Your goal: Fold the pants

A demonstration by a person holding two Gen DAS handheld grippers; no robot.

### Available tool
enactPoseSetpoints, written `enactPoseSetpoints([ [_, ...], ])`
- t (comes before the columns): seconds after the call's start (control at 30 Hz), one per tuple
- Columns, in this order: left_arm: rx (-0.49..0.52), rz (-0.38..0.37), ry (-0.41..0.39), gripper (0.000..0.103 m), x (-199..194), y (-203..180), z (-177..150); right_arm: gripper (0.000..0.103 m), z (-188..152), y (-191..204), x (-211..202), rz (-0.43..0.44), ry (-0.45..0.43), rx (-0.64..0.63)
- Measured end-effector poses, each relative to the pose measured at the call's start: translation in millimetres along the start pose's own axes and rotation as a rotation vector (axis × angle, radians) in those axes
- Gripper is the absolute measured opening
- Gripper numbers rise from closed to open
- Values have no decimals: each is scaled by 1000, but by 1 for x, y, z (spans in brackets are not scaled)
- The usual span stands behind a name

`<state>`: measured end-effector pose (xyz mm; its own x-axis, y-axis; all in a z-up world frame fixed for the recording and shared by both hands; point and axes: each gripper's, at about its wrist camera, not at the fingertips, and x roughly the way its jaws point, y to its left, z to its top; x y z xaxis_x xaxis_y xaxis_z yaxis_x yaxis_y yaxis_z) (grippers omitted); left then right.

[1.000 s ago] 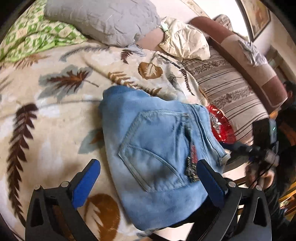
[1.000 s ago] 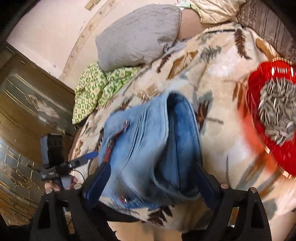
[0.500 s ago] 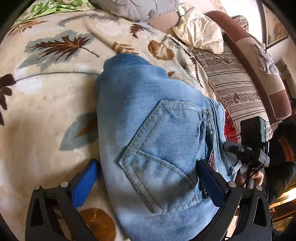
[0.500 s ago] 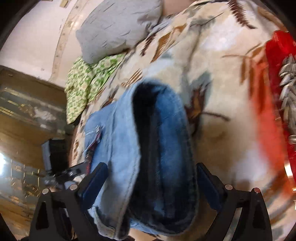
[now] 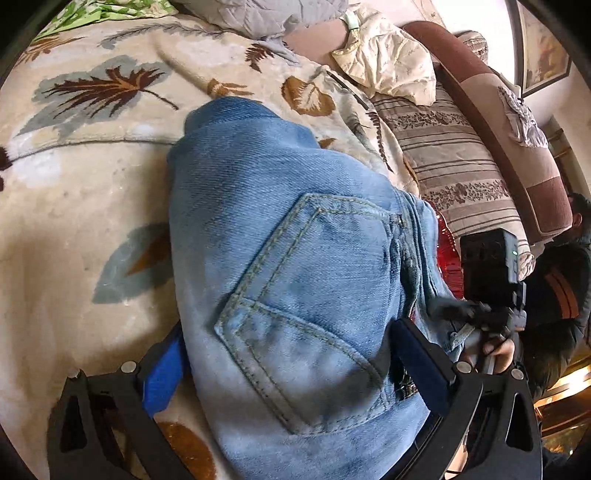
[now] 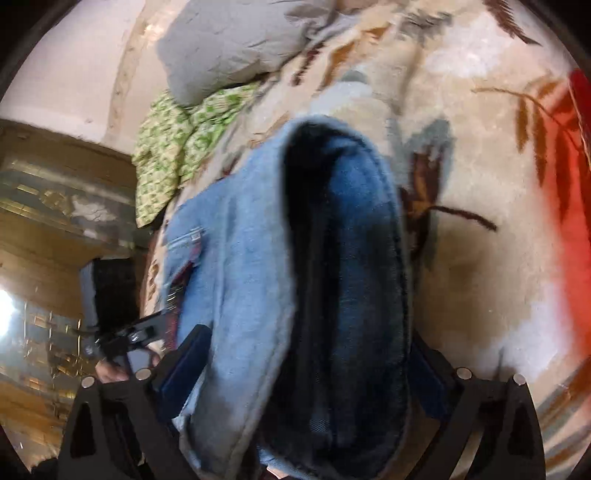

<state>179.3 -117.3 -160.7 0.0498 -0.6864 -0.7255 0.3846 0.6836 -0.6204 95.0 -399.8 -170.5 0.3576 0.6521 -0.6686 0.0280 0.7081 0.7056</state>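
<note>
Straddling the folded jeans [image 5: 295, 295] on the blanket [image 5: 74, 206], both tongs gape.

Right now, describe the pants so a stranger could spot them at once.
Start at the leaf-print blanket covering the bed. Near its front edge lies a folded bundle of light blue jeans, back pocket facing up, with the left gripper straddling them. They are the only denim there; the grey pillow and the green cloth lie farther back.
</note>
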Motion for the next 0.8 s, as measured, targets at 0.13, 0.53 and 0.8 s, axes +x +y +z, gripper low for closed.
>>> enactPoseSetpoints([
  [0.13,32,5,1,101,3,-4,-2,98,-6,16,20,-79,18,-79],
  [0.53,179,85,-58,45,-17,-33,-13,69,-20,51,6,-219,-106,-185],
  [0.8,202,35,-87,41,-37,-35,-28,62,-40,73,-17,-264,-197,-245],
])
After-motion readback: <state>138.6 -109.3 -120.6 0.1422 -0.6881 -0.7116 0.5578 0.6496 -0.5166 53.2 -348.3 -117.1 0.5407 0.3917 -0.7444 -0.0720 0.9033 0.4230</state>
